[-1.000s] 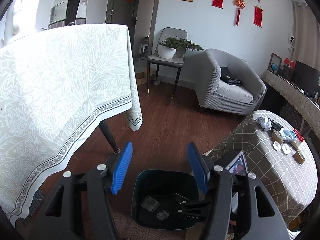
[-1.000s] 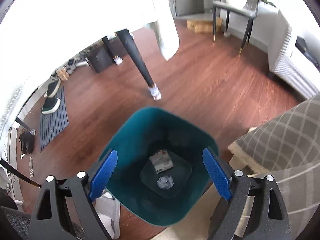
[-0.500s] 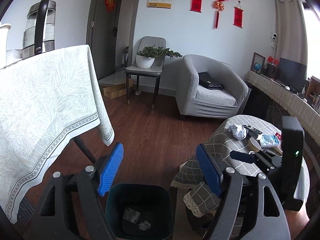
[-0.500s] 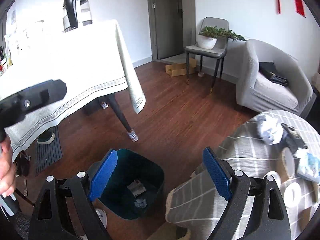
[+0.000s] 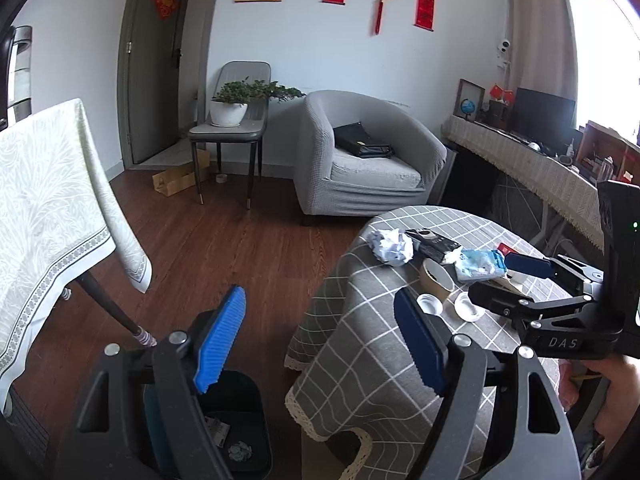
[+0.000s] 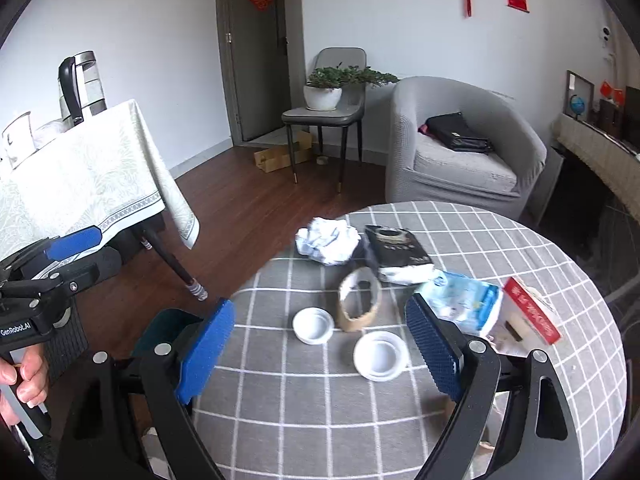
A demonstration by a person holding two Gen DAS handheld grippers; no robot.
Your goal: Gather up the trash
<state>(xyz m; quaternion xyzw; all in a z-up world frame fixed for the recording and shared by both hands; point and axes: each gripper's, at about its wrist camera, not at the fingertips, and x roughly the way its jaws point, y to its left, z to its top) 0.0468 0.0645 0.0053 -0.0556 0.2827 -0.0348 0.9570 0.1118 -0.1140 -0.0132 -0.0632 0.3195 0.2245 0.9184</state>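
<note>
Trash lies on the round checked table [image 6: 400,400]: a crumpled white paper ball [image 6: 328,240], a black packet [image 6: 396,254], a cardboard tape ring [image 6: 358,300], two white lids [image 6: 313,325] [image 6: 381,355], a blue-white wrapper [image 6: 464,300] and a red box [image 6: 532,316]. My right gripper [image 6: 320,344] is open and empty above the lids. My left gripper [image 5: 320,336] is open and empty, above the teal bin [image 5: 236,424] that holds a few scraps. The paper ball [image 5: 390,245] also shows in the left wrist view.
A table with a pale patterned cloth [image 5: 44,208] stands at the left, its dark leg [image 5: 116,312] near the bin. A grey armchair [image 5: 368,160] and a chair with a potted plant [image 5: 232,120] stand at the back. Wooden floor lies between.
Both grippers rose from over the bin and swung right. The right one now looks down on the checked table's trash; the left one looks across the room, bin below.
</note>
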